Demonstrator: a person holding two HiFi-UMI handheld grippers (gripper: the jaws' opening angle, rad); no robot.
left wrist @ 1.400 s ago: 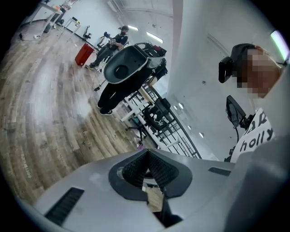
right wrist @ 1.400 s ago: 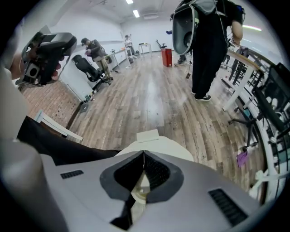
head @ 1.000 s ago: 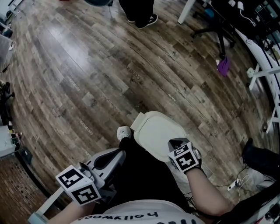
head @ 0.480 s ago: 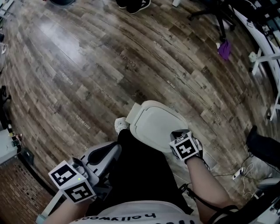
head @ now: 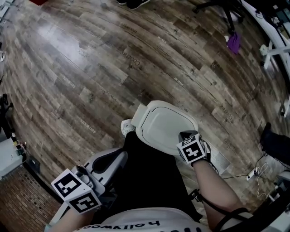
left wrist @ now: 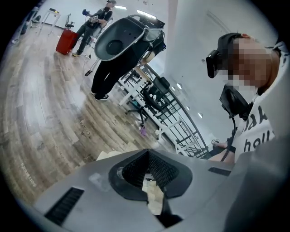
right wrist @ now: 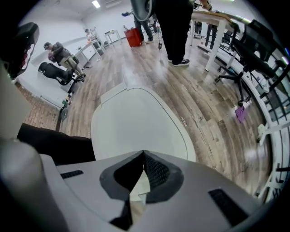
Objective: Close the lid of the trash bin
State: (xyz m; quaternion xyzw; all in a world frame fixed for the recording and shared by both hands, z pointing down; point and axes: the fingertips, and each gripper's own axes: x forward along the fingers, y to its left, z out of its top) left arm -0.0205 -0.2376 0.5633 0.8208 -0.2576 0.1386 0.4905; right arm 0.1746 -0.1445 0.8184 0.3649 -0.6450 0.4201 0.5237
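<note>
The trash bin's cream lid [head: 163, 123] lies flat over the bin on the wood floor, just ahead of the person's legs. In the right gripper view the lid [right wrist: 136, 124] fills the middle as a smooth pale oval. My right gripper [head: 186, 135] sits at the lid's near right edge, jaws shut with nothing between them, tips [right wrist: 144, 155] just over the lid surface. My left gripper [head: 121, 156] is held low at the left beside the black trouser leg, away from the bin, jaws [left wrist: 147, 153] shut and empty.
A white shoe [head: 127, 126] is by the lid's left corner. A purple object [head: 234, 43], chair legs [head: 217, 6] and white table legs [head: 273, 49] stand at the far right, with cables [head: 252, 174] at the near right. People stand further off [left wrist: 100, 18].
The head view has drifted, so bin and floor sit slightly higher in the frame. My right gripper stays at the lid's near right edge. The left gripper has barely moved.
</note>
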